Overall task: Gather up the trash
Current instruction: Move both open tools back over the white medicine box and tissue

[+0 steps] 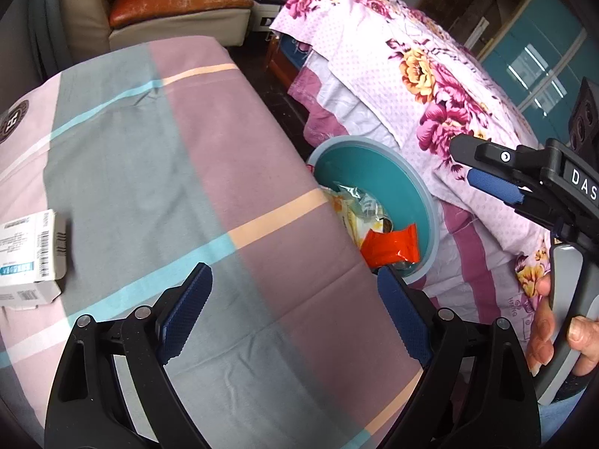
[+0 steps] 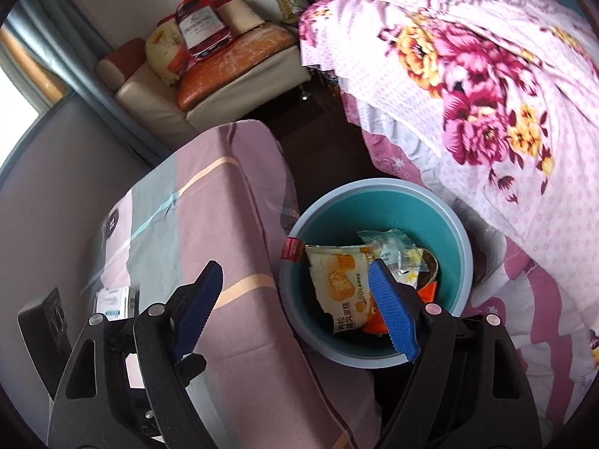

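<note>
A teal trash bin [image 2: 411, 213] stands on the floor between the cloth-covered table [image 2: 224, 217] and the bed; it also shows in the left wrist view [image 1: 359, 164]. Inside lie a yellow snack bag [image 2: 337, 284], an orange wrapper [image 1: 393, 247] and other clear wrappers [image 2: 393, 250]. A white carton [image 1: 30, 258] lies on the table at the left; it also shows in the right wrist view [image 2: 112, 301]. My left gripper [image 1: 295, 307] is open and empty above the table. My right gripper [image 2: 295, 299] is open and empty above the bin's near rim, and it also shows in the left wrist view [image 1: 483, 172].
The table wears a pink, grey and blue checked cloth [image 1: 168, 149]. A bed with a floral quilt [image 1: 430, 75] lies right of the bin. A beige sofa with orange cushions [image 2: 224, 67] stands at the back. Dark floor [image 2: 318, 142] runs between table and bed.
</note>
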Action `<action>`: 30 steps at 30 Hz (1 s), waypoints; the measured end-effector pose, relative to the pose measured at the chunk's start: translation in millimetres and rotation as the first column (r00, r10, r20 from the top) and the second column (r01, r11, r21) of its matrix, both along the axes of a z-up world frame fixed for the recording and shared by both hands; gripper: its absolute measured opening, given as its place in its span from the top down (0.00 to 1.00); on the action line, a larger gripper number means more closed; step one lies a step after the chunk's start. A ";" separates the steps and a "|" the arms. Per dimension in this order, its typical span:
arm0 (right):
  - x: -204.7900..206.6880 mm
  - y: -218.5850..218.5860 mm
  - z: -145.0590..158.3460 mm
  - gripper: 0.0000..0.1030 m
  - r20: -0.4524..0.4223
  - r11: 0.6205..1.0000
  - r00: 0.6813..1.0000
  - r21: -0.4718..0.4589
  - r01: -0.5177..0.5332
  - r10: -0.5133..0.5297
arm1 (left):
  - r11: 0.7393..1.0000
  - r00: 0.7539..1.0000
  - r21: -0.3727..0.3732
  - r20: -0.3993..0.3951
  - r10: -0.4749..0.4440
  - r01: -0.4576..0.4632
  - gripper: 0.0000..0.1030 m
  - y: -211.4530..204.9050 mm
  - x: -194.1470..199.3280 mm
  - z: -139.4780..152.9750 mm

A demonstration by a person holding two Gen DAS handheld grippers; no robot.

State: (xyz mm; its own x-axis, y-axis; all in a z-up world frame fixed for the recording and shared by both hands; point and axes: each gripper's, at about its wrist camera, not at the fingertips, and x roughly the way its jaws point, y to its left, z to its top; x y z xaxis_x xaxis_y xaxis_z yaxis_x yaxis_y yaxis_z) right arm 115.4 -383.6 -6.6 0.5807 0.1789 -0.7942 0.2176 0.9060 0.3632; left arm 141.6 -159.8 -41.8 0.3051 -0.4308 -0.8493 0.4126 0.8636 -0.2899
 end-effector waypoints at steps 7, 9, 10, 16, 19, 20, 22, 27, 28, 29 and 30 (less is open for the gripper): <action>3.1 40.2 16.1 0.26 0.003 0.996 0.997 -0.046 -0.074 0.074 | 0.997 0.998 -0.042 0.005 0.066 -0.066 0.12 38.4 -5.6 8.0; 4.4 50.6 20.6 0.26 0.003 0.994 0.995 -0.052 -0.098 0.098 | 0.995 0.997 -0.049 0.014 0.082 -0.081 0.12 49.6 -7.7 9.9; 4.8 53.5 21.6 0.26 0.002 0.993 0.995 -0.055 -0.104 0.104 | 0.994 0.995 -0.053 0.020 0.093 -0.092 0.12 57.6 -9.2 11.1; 12.4 89.1 31.9 0.26 -0.012 0.980 0.982 -0.061 -0.191 0.190 | 0.984 0.985 -0.049 0.022 0.173 -0.172 0.12 105.0 -12.7 8.6; 18.6 108.3 33.4 0.21 -0.028 0.971 0.974 -0.069 -0.227 0.226 | 0.972 0.974 -0.061 0.020 0.227 -0.225 0.12 135.4 -13.1 6.9; 20.3 114.2 33.2 0.21 -0.034 0.968 0.971 -0.074 -0.238 0.237 | 0.968 0.969 -0.063 0.021 0.246 -0.244 0.12 147.1 -13.4 6.4; 26.0 134.3 31.0 0.21 -0.057 0.956 0.959 -0.085 -0.281 0.277 | 0.960 0.962 -0.062 0.023 0.274 -0.272 0.12 164.6 -13.4 5.2; 40.7 182.6 21.2 0.21 -0.109 0.904 0.908 -0.105 -0.415 0.404 | 0.940 0.940 -0.047 0.013 0.340 -0.339 0.12 214.2 -16.6 -4.5; 44.4 193.2 18.7 0.21 -0.120 0.887 0.892 -0.108 -0.449 0.436 | 0.934 0.935 -0.043 0.007 0.354 -0.354 0.12 224.8 -17.1 -7.6; 46.6 198.4 17.3 0.21 -0.126 0.878 0.883 -0.108 -0.466 0.452 | 0.930 0.931 -0.038 0.004 0.365 -0.365 0.12 232.9 -17.2 -10.3; 49.8 205.6 15.2 0.21 -0.135 0.866 0.870 -0.106 -0.489 0.475 | 0.926 0.927 -0.033 0.001 0.375 -0.375 0.12 242.1 -16.8 -13.3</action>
State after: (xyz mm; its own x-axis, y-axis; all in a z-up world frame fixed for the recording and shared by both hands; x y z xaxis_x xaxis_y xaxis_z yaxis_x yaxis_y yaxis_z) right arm 165.2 -178.0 8.6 0.3648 0.3050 -0.8797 -0.2295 0.9451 0.2326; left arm 124.8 82.4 -55.1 0.4557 -0.3099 -0.8344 0.0623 0.9463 -0.3174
